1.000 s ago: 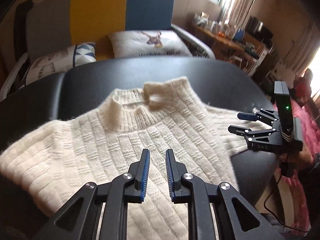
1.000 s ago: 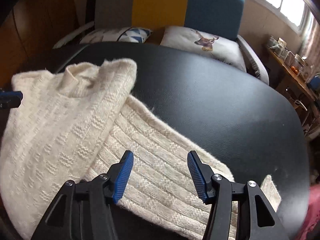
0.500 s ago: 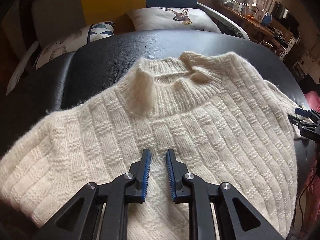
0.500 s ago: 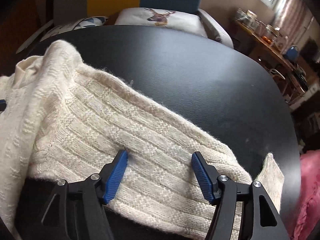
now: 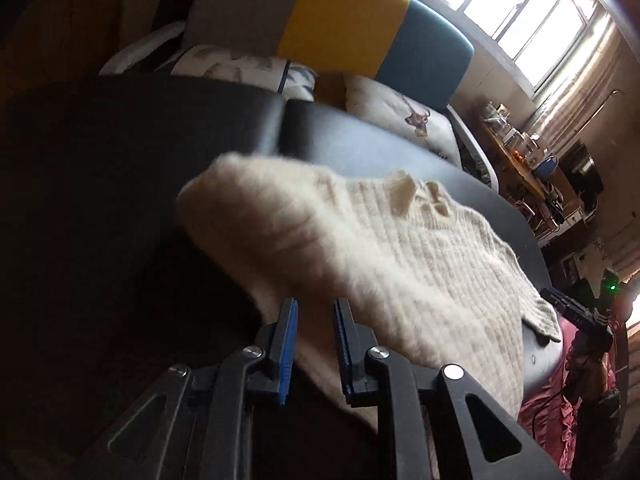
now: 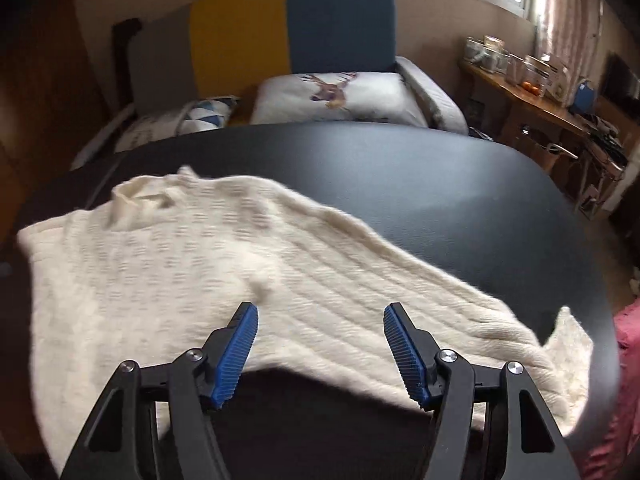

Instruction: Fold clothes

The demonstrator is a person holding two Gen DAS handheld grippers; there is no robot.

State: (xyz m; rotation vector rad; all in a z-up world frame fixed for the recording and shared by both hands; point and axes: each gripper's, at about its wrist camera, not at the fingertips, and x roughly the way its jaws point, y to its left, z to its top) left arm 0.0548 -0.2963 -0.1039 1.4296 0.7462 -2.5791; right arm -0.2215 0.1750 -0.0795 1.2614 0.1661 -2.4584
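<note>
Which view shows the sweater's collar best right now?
The right wrist view: the collar sits unobstructed at the upper left of the sweater. In the left wrist view the collar is smaller, behind a blurred fold.

Just ahead of the left tool [image 5: 314, 338] the near fold of the sweater [image 5: 304, 240] is smeared by motion, so its knit pattern cannot be read there, and whether cloth is pinched between the narrow-set pads cannot be told. The worktop [image 5: 100, 200] to that tool's left is lost in shadow. The right tool [image 5: 576, 312] is cut short by the frame's dark rim (only a green light and part of a black finger are seen). In the right wrist view the sweater's hem is covered by the right tool's own fingers [image 6: 238, 354], and the cuff beyond its right finger is blurred.
</note>
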